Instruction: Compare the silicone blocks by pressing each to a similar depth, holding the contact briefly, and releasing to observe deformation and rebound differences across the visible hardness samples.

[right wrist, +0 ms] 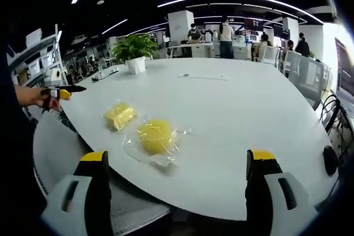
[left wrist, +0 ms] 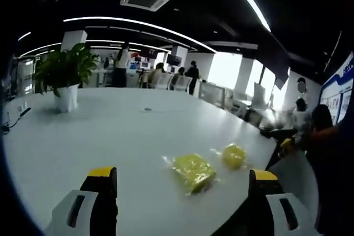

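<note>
**Above the white table, both grippers wide and clear of the blocks**

Between the yellow-tipped jaws of the left gripper [left wrist: 183, 178] there is only bare tabletop and air; they stand wide apart, holding nothing. The right gripper [right wrist: 182, 161] is the same: jaws spread wide, nothing between them, raised off the surface.

Just beyond the fingers lie the two silicone samples, each in a clear wrapper, side by side near the table's curved edge. In the left gripper view the squarer yellow block [left wrist: 193, 172] sits nearer, with the rounder yellow block [left wrist: 234, 156] just beside it. In the right gripper view the order reverses: the rounder block is the nearer one, the squarer one beyond it.

The step in hand looks like the approach to a first press; neither block appears touched. To do it well, come down squarely on one block's middle, avoid the loose wrapper edges, and press slowly so that the depth can be matched on the second block.

Farther out stands a potted plant [left wrist: 66, 78] on the white table [left wrist: 133, 131], with people at desks behind.
</note>
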{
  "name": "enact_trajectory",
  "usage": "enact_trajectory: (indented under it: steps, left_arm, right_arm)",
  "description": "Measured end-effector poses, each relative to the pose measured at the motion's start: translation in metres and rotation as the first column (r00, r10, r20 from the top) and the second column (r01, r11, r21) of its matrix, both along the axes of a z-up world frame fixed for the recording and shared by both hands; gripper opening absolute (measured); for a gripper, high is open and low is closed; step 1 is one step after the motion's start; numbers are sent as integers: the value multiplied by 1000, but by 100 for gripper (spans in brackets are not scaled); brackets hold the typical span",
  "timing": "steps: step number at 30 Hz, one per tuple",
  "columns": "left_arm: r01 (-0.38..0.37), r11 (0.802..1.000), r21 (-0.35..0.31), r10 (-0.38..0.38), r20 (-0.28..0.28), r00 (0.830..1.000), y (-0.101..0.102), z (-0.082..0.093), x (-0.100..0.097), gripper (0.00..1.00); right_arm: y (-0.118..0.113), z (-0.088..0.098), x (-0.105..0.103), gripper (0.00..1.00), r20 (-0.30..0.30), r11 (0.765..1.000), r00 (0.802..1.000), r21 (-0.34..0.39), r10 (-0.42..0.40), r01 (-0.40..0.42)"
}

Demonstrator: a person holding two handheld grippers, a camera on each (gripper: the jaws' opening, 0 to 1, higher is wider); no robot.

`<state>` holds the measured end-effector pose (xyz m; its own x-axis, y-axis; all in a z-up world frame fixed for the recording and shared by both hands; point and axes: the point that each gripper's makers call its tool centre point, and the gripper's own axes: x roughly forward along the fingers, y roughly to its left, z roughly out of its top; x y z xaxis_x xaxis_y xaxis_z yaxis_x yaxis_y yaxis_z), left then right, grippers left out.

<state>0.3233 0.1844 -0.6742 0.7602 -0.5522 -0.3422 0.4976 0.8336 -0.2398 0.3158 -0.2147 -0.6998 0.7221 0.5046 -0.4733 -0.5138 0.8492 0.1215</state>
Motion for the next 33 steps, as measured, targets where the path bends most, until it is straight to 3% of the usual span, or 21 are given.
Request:
enact_trajectory:
  steps: [13, 19, 29, 33]
  left_arm:
    - [-22, 1000, -19, 21, -29, 999, 1, -11, 0, 100]
    - [-30, 999, -35, 29, -12, 1000, -2, -2, 5, 100]
    - [-40, 999, -19, 40, -30, 999, 4, -5, 6, 100]
    - [-41, 999, -27, 41, -9, 999, 1, -1, 8, 100]
  right_arm:
    - [-3, -5, -5, 97, -21, 1000, 1000, 17, -5, 5]
    - [-2, -7, 0, 97, -28, 1000, 1000, 20, 6, -5]
    - [4, -4, 8, 97, -10, 1000, 1000, 27, 14, -13]
    - [3, -3, 9, 97, -5, 1000, 1000, 26, 8, -8]
